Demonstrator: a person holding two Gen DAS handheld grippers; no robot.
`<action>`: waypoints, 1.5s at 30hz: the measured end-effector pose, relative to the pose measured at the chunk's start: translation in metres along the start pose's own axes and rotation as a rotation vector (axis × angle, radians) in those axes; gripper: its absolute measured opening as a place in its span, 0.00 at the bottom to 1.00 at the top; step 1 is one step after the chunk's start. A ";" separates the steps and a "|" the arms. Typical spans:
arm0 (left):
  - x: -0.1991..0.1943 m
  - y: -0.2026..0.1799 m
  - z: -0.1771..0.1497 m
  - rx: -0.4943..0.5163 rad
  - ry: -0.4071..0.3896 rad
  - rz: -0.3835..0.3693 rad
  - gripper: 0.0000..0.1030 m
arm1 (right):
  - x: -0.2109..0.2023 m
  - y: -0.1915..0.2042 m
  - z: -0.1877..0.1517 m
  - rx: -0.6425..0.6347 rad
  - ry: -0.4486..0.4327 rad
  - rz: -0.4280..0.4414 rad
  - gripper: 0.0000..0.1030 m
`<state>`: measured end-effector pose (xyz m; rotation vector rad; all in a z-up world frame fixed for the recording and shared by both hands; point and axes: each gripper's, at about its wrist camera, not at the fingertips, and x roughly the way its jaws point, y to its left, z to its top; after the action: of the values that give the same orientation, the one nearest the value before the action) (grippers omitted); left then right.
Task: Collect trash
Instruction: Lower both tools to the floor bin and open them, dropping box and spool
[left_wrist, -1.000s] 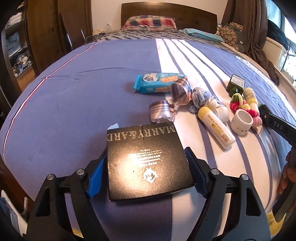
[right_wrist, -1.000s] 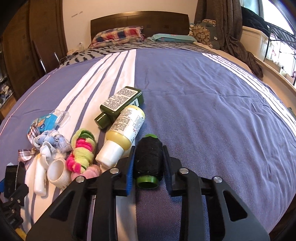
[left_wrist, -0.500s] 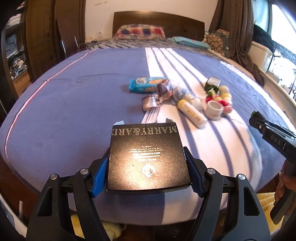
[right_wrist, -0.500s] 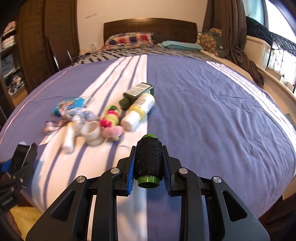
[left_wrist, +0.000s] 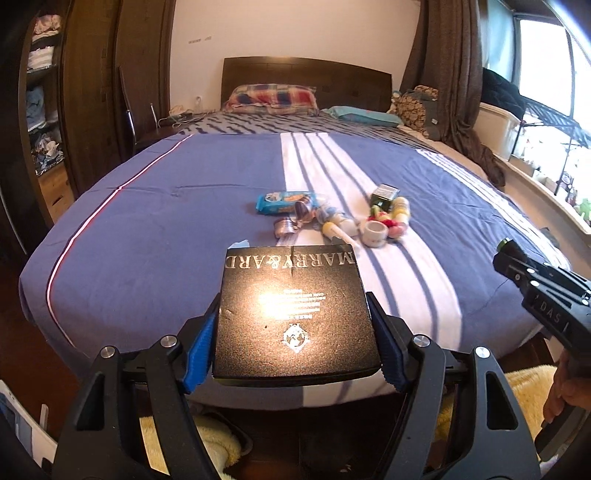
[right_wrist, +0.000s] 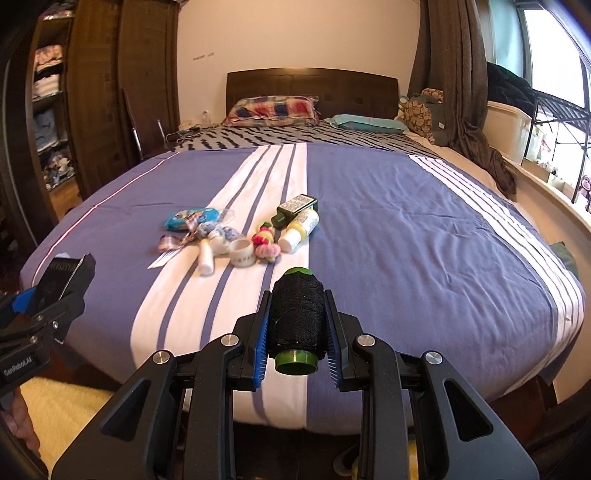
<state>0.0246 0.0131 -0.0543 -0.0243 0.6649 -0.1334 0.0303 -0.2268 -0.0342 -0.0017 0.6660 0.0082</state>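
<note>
Left claw (left_wrist: 295, 334): pads set wide, clamped on both side edges of a flat black box (left_wrist: 293, 314) lettered "MARRY&ARD", held above the foot edge of the bed (left_wrist: 147, 221). Right claw (right_wrist: 295, 339): nearly closed, gripping a black thread spool (right_wrist: 296, 317) w/ green core, end-on to the lens. Remaining clutter (right_wrist: 240, 236) (bottles, blue packet, white cup, ribbon) lies on the bedspread's white stripes, at 11 o'clock from the spool, well apart from both claws.
</note>
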 end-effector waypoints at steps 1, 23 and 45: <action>-0.005 -0.001 -0.004 0.001 0.001 -0.007 0.67 | -0.003 0.000 -0.004 -0.002 0.003 0.005 0.26; 0.080 -0.038 -0.127 0.047 0.393 -0.146 0.67 | 0.056 0.001 -0.127 0.016 0.352 0.085 0.26; 0.155 -0.048 -0.181 0.020 0.651 -0.180 0.67 | 0.127 0.020 -0.170 0.052 0.575 0.190 0.37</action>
<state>0.0281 -0.0516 -0.2890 -0.0215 1.3124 -0.3282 0.0249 -0.2071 -0.2469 0.1127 1.2394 0.1789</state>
